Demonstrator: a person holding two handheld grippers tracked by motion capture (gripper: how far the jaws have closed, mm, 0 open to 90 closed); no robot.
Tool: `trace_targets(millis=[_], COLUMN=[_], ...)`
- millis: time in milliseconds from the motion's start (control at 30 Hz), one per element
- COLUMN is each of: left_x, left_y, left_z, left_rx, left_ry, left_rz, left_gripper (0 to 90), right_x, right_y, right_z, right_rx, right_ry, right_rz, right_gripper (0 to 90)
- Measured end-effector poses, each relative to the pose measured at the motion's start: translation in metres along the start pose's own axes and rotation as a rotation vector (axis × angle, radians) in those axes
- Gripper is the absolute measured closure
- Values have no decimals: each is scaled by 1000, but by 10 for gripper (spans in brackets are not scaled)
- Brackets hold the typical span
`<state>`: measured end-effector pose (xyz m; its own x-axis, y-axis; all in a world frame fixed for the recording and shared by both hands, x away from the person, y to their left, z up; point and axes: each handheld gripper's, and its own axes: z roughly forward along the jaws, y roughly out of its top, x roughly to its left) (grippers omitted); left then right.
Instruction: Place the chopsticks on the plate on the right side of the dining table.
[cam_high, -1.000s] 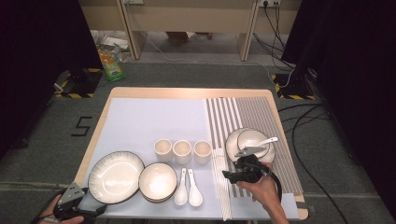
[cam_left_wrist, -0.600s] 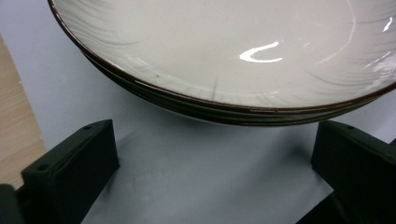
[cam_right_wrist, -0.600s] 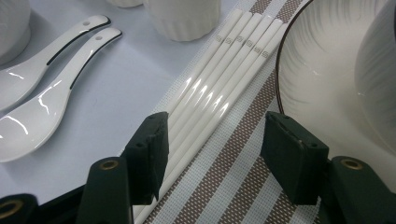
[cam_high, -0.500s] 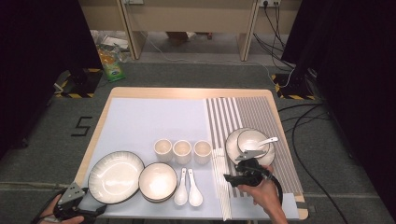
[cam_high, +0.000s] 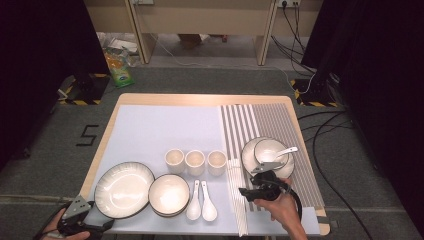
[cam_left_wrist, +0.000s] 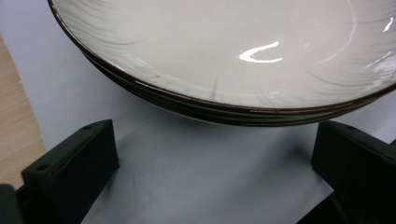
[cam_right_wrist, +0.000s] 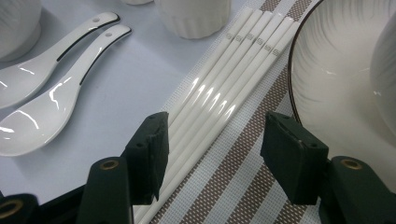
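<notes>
Chopsticks (cam_right_wrist: 224, 93) lie between the spread right tool (cam_right_wrist: 212, 140), flanked by spoons (cam_right_wrist: 51, 88) and plate (cam_right_wrist: 327, 93).

Overhead light falls bright on my table (cam_high: 150, 130); the room around it lies dark. Glare streaks the plate (cam_left_wrist: 261, 51) and chopsticks (cam_right_wrist: 219, 100). My near jaws blur softly, casting faint shadows.

A wooden table (cam_high: 205, 99) stands on grey carpet (cam_high: 210, 80), a desk (cam_high: 200, 20) behind, cables (cam_high: 330, 130) alongside.
</notes>
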<state>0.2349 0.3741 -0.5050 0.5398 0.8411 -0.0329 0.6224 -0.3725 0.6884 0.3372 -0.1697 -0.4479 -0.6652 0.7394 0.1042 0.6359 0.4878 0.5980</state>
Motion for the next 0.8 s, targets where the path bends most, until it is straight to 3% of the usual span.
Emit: trace_targets(millis=[800], left_x=[0], left_y=[-1], left_z=[0], left_rx=[-5], left_ry=[-1], left_rz=[1], left_gripper=[0], right_x=[1], right_y=[-6], right_z=[16], right_rx=[48], right_ry=[-43], right_rz=[-28], right_gripper=[496])
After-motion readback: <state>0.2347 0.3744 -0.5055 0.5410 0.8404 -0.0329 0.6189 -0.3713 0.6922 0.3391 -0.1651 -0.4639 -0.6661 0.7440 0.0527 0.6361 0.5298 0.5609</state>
